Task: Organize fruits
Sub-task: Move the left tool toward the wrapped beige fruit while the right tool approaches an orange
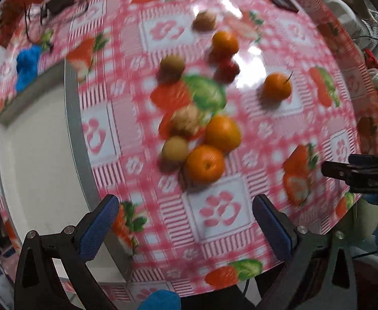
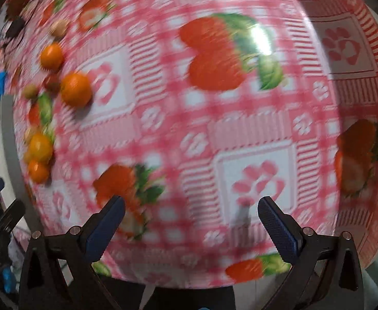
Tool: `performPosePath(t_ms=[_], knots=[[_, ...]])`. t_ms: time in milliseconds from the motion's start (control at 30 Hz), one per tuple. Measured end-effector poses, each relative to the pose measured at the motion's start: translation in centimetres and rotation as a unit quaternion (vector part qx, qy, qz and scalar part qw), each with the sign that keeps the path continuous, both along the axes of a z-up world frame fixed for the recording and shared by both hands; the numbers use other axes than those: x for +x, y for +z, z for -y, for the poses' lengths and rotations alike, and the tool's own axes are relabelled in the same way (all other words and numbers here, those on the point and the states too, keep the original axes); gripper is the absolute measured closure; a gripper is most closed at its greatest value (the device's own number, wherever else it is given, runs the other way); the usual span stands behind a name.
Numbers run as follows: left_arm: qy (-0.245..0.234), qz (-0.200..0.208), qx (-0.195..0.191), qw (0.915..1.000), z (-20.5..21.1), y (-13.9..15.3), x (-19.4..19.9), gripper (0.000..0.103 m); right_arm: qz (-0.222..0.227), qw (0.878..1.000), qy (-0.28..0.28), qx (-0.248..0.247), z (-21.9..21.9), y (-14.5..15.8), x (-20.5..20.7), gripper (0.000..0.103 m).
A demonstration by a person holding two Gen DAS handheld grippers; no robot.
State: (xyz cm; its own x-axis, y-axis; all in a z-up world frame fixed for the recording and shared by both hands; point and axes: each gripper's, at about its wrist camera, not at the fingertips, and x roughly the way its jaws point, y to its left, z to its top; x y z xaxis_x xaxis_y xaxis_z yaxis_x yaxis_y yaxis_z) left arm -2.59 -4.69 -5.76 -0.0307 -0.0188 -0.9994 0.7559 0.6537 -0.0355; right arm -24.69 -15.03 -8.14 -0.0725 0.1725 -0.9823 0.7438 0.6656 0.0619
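- Near my left tongs, gaping and empty, sits the nearest orange: firm, round, rollable; grip its middle.
- Right tongs likewise wide, empty.

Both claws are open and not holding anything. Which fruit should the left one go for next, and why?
Probably the left claw should ease forward and down onto the nearest orange. Its fingers are spread wide with nothing between them, and that orange lies almost straight ahead, at the near edge of the fruit pile. The white tray sits just to the left. The right claw has only tablecloth ahead.
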Motion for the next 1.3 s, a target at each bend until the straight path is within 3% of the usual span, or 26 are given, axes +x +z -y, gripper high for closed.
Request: performPosePath(t_ms=[300,533,600,767,967,1300], knots=[[0.000,-0.040,0.028,0.9988,-1.2,-4.1,0.4,0.000,-0.017,0.999,0.036,0.005,-3.6,1.3,1.7,0.000],[0.032,-0.051,0.022,0.9979,-3.5,-4.3,2.8,0.000,-0.029,0.998,0.051,-0.001,-5.3,2.3,3.5,0.000],[0.027,-0.057,0.004,0.9980,-3.8,-3.3,3.0,0.000,-0.031,0.998,0.055,-0.001,-5.5,2.5,3.8,0.000],[0.015,-0.037,-0.021,0.9990,-3.1,-1.3,4.3,0.000,-0.029,0.998,0.061,-0.001,-6.2,2.6,4.9,0.000],[0.048,-0.013,-0.039,0.9980,-1.7,1.4,7.4,0.000,-0.028,0.998,0.064,0.000,-6.4,1.9,5.8,0.000],[0.033,-0.004,-0.011,0.9994,1.9,-2.1,9.7,0.000,-0.032,0.998,0.057,0.005,-4.9,1.5,4.1,0.000]])
